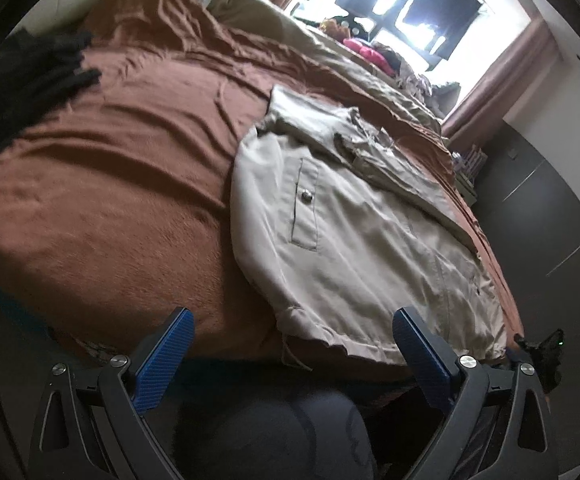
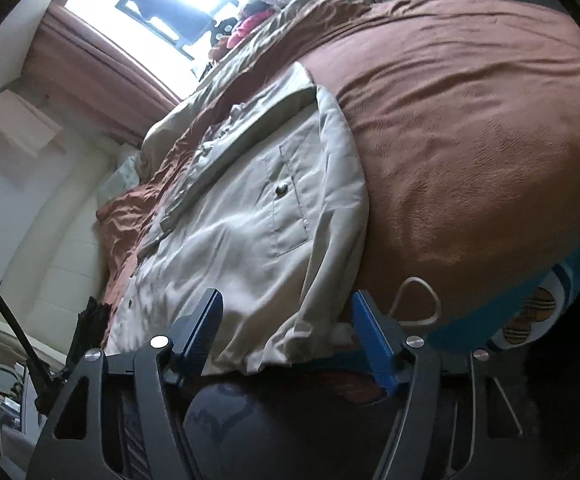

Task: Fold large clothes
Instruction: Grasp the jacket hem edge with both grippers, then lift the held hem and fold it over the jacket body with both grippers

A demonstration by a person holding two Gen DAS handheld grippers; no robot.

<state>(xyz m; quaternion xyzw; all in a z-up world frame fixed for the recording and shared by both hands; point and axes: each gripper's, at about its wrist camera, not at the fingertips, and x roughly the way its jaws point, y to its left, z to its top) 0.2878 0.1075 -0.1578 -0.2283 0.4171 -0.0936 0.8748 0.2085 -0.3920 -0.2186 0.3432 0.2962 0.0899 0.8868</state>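
A large beige jacket lies spread on the brown bedspread, its hem at the near edge of the bed and a snap pocket facing up. My left gripper is open and empty, its blue pads straddling the near left corner of the hem from just off the bed edge. In the right wrist view the same jacket lies on the brown bedspread. My right gripper is open, with the jacket's hem corner between its blue pads; a hem drawcord loop lies beside the right pad.
A dark garment lies at the far left of the bed. A beige quilt and piled clothes lie by the bright window. A dark wardrobe stands right of the bed. The person's knee is below the grippers.
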